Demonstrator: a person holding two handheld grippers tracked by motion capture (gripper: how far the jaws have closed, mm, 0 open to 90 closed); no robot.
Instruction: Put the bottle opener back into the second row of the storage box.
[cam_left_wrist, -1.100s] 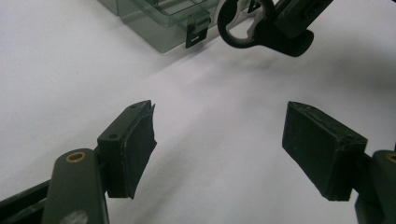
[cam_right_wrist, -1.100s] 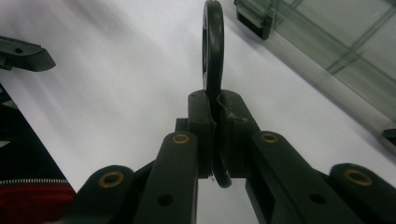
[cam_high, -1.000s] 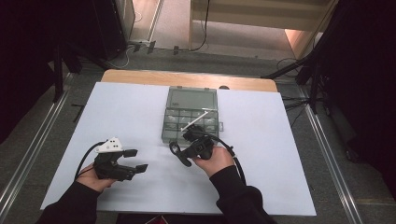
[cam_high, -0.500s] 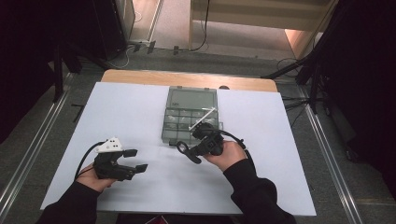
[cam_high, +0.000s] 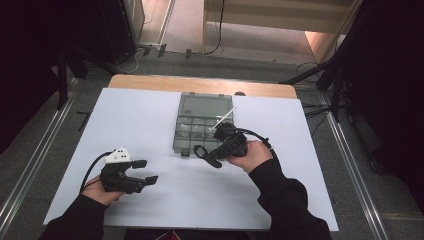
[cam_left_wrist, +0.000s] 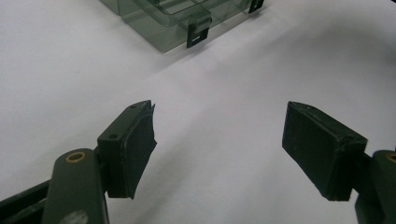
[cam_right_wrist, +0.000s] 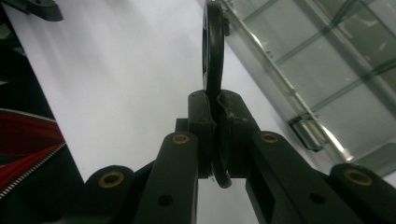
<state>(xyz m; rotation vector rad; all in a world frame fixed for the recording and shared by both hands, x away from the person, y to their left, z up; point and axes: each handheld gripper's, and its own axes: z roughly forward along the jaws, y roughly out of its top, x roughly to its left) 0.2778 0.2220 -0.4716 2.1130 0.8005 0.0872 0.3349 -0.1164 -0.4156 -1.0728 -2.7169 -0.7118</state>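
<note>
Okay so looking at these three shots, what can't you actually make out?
- Black ring in the right claw: seen edge-on in the right gripper view, small in the high view, so its face is unreadable.
- Clear compartment box: contents too small in the high view; cut off by the top edge in the left gripper view.
- Left claw: open, nothing between its pads.
</note>
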